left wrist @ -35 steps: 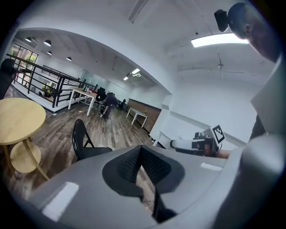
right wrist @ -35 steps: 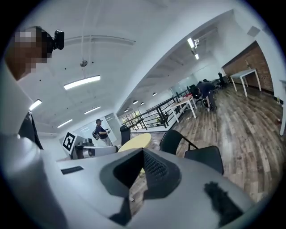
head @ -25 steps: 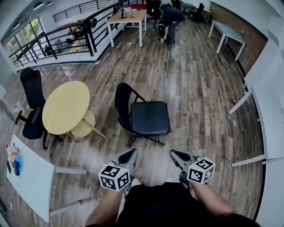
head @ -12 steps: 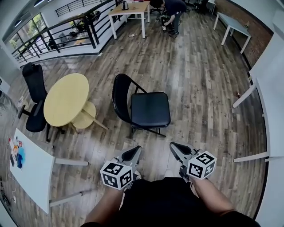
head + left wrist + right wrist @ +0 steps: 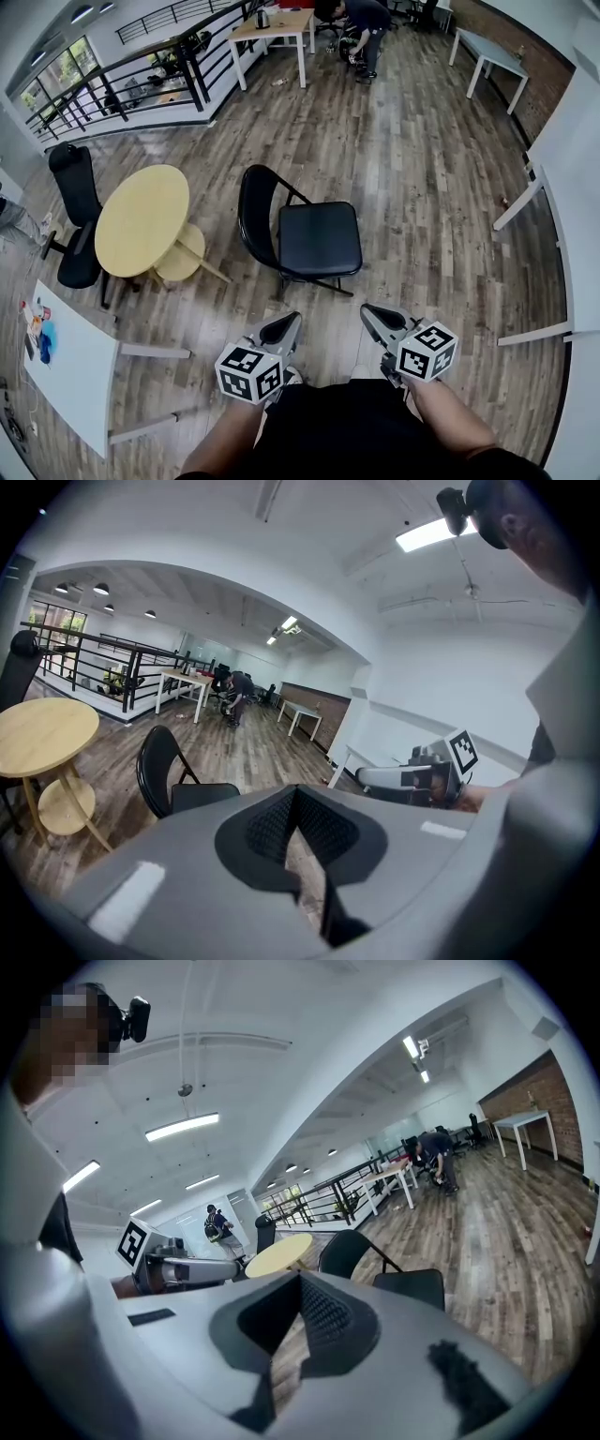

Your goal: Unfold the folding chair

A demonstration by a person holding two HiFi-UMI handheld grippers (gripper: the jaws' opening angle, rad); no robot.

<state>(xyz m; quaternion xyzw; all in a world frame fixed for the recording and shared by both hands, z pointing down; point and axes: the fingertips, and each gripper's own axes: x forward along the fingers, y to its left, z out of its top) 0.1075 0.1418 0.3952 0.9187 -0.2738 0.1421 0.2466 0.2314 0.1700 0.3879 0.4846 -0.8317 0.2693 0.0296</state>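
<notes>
- Already open: black metal folding chair w/ padded seat stands on wood floor, at 12 o'clock of both grippers, well apart from them.
- L gripper: jaws together, nothing btwn.
- R gripper: jaws together, empty.
- Round yellow table at chair's 9 o'clock.

folding chair right of round table, office chair further left

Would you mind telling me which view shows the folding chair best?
The head view: the whole folding chair, open, seen from above. Both gripper views catch only its backrest and seat; the legs are hidden.
</notes>
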